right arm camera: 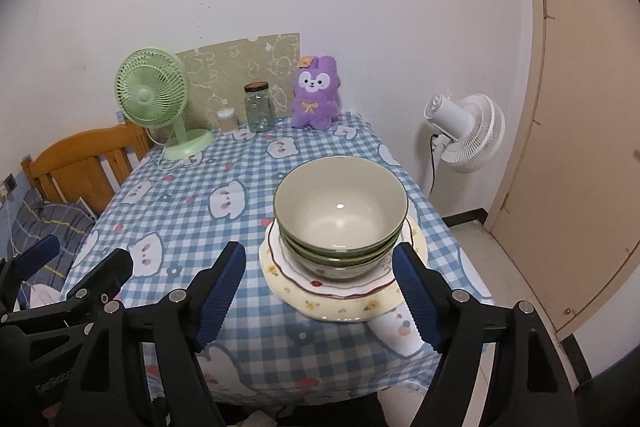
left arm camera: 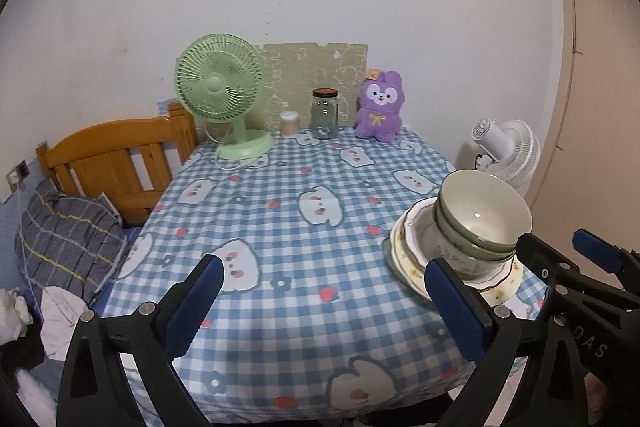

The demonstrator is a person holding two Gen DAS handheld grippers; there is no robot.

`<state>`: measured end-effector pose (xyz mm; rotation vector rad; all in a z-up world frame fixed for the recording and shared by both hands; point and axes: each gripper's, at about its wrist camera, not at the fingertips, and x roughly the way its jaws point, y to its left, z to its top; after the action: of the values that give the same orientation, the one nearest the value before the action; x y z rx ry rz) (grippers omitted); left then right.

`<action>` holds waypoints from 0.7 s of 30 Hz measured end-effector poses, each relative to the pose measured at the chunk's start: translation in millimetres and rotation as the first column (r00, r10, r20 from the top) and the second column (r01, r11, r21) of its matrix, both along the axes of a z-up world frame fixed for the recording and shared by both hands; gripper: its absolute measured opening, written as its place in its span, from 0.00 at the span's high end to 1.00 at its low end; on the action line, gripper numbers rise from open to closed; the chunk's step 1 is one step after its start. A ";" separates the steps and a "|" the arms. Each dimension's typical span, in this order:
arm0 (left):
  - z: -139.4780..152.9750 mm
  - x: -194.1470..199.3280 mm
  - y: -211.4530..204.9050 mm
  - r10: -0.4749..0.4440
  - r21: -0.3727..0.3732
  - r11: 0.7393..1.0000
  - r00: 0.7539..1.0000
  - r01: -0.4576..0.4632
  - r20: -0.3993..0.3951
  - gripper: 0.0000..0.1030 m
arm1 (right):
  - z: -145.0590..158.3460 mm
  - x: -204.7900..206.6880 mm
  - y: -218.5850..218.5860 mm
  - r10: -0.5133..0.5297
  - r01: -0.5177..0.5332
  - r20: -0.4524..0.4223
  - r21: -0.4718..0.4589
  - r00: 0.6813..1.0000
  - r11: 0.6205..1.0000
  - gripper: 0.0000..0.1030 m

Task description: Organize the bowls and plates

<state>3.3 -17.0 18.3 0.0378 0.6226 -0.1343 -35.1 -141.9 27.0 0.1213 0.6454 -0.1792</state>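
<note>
Blue-and-white checked tablecloth (right arm camera: 192,211) with bear faces over the whole table, wooden bed frame (left arm camera: 116,163) to the left of it, white standing fan (right arm camera: 468,133) on the floor to the right near the beige door (right arm camera: 580,147). Along the back edge by the wall: green desk fan (left arm camera: 218,87), purple plush rabbit (left arm camera: 380,107), glass jar (left arm camera: 325,115) with a dark lid, small lidded container (left arm camera: 289,123) just left of the jar. On the near right part of the table — stack of plates (right arm camera: 344,291), cream floral one at the bottom, a red-rimmed white one on top of it. Nested in the middle of that stack, bowls (right arm camera: 340,215), green-sided, pale inside, uppermost one empty. Left gripper (left arm camera: 324,303) above the cloth to the left of the stack, jaws spread, nothing between them. Right gripper (right arm camera: 320,291) in front of the stack — jaws spread wide either side of it, blue pads clear of the plates.
</note>
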 end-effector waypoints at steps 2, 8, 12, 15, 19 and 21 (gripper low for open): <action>-0.9 -5.5 2.6 0.006 0.003 1.000 1.000 -0.006 0.006 0.01 | -0.6 -4.5 2.7 0.000 0.000 0.004 -0.004 1.000 1.000 0.22; -2.4 -18.6 8.9 0.017 0.004 1.000 1.000 -0.017 0.021 0.00 | 1.6 -18.4 11.6 -0.004 0.005 0.026 -0.035 1.000 0.999 0.21; -1.3 -25.4 10.7 0.029 0.010 1.000 0.999 -0.030 0.040 0.00 | 2.7 -23.7 14.2 -0.007 0.008 0.037 -0.038 0.999 0.999 0.21; -0.5 -27.8 12.8 0.035 0.002 0.999 0.998 -0.036 0.045 0.00 | 4.4 -26.1 15.8 -0.014 0.016 0.047 -0.037 0.999 0.999 0.20; 1.0 -29.5 14.9 0.041 -0.004 0.999 0.998 -0.041 0.049 0.00 | 6.7 -28.4 17.2 -0.013 0.015 0.054 -0.040 0.998 0.999 0.20; 0.8 -30.0 16.3 0.045 -0.005 0.999 0.998 -0.045 0.052 0.00 | 7.6 -29.0 17.6 -0.012 0.014 0.057 -0.037 0.998 0.999 0.20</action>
<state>-26.8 -0.7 19.1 0.0230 0.5710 -0.0904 -64.2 -124.3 34.6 0.0944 0.5841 -0.1994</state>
